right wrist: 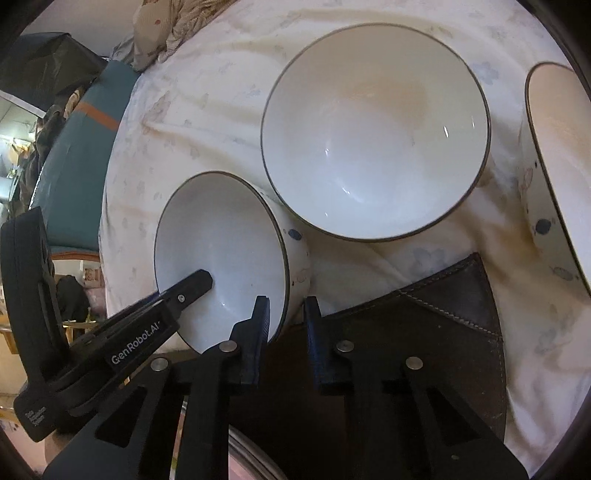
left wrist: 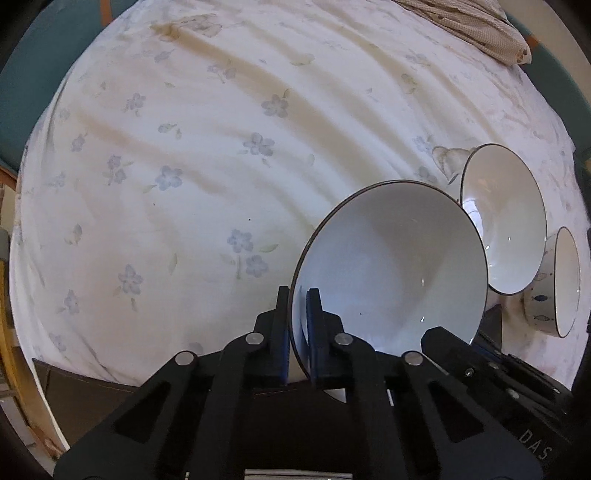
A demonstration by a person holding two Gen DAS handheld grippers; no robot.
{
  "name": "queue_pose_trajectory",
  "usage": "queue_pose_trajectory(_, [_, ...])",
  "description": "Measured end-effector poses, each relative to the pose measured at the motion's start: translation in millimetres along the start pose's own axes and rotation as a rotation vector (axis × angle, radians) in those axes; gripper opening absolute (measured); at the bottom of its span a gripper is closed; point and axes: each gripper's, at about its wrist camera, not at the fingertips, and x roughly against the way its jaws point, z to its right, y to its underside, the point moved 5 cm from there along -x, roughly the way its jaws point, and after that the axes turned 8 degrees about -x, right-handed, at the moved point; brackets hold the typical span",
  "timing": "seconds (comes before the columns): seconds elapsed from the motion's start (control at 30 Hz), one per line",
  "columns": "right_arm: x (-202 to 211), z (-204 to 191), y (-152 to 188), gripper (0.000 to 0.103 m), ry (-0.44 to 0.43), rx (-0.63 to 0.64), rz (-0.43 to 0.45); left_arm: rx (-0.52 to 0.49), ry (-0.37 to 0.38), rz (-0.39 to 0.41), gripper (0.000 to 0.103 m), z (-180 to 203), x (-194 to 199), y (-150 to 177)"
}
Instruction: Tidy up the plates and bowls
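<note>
A white sheet with pale blue flowers fills the space ahead of both tools, wrinkled and stained in places. A dark brown stitched leather surface lies just under and ahead of the right hand-held gripper, with the sheet's edge draped onto it. A crumpled beige cloth sits far ahead and to the right of the left hand-held gripper.

The widest bowl, white with a dark rim, rests on the sheet ahead of the right hand-held gripper. A spotted bowl stands to its right, near but apart.

The tilted bowl is held close in, its opening turned toward the left camera. The left hand-held gripper is clenched on its rim, one finger inside and one outside. The right hand-held gripper straddles another part of the same rim; whether its fingers press the wall cannot be told.
</note>
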Motion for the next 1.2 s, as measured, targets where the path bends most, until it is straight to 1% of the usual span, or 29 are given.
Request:
queue_pose_trajectory(0.1, [1, 0, 1, 0.019, 0.014, 0.002, 0.007, -0.015, -0.011, -0.009, 0.006, 4, 2, 1])
queue_pose_trajectory(0.23, [4, 1, 2, 0.018, 0.013, -0.001, 0.006, -0.049, -0.05, -0.016, 0.007, 8, 8, 1])
queue_pose_trajectory(0.43, [1, -4, 4, 0.017, 0.019, 0.003, -0.007, -0.051, -0.079, -0.008, 0.007, 7, 22, 2])
queue_pose_trajectory(0.57, [6, -14, 9, 0.017, 0.034, 0.04, -0.001, -0.045, -0.085, 0.006, 0.007, 4, 34, 4])
queue_pose_trajectory(0.7, [13, -22, 14, 0.016, 0.017, 0.061, 0.001, -0.04, -0.09, 0.021, 0.008, -2, 51, 5])
queue_pose_trajectory(0.83, [22, -30, 23, 0.015, 0.007, 0.081, 0.002, -0.006, -0.102, 0.043, 0.009, -11, 68, 15])
queue_pose_trajectory(1.0, [35, -44, 40, 0.015, 0.008, 0.126, 0.006, -0.003, -0.114, 0.057, 0.009, -15, 90, 38])
queue_pose_trajectory(1.2, [56, -55, 67, 0.015, -0.001, 0.194, 0.001, -0.008, -0.09, 0.086, 0.011, -13, 115, 66])
